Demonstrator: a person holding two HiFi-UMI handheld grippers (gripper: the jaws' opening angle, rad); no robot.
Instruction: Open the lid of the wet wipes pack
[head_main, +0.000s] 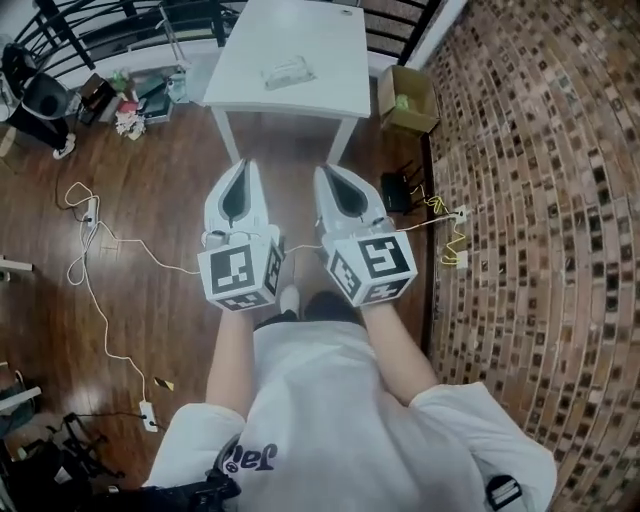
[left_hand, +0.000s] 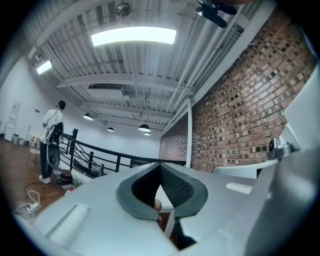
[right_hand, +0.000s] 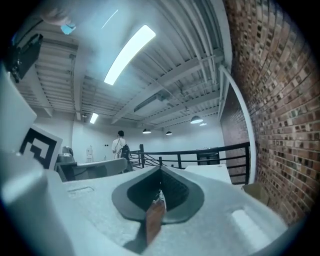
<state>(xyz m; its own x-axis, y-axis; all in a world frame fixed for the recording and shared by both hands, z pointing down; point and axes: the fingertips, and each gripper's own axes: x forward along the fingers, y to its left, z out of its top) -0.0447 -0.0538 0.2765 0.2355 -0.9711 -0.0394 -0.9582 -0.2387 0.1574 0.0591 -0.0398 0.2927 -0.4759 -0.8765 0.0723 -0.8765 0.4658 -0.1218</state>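
Observation:
The wet wipes pack (head_main: 288, 72) lies on a white table (head_main: 330, 40) at the top of the head view, well ahead of both grippers. My left gripper (head_main: 244, 166) and right gripper (head_main: 323, 172) are held side by side in front of the person's body, short of the table's near edge. Both point toward the table. In the left gripper view the left gripper (left_hand: 160, 164) has its jaws meeting at the tips with nothing held. The right gripper (right_hand: 160, 169) looks the same in its own view. Neither gripper view shows the pack.
A cardboard box (head_main: 405, 98) stands right of the table by the brick wall (head_main: 540, 200). Cables and a power strip (head_main: 92, 212) trail over the wooden floor at left. Clutter (head_main: 130, 100) sits by a black railing (head_main: 80, 25). A distant person (left_hand: 51, 140) stands by the railing.

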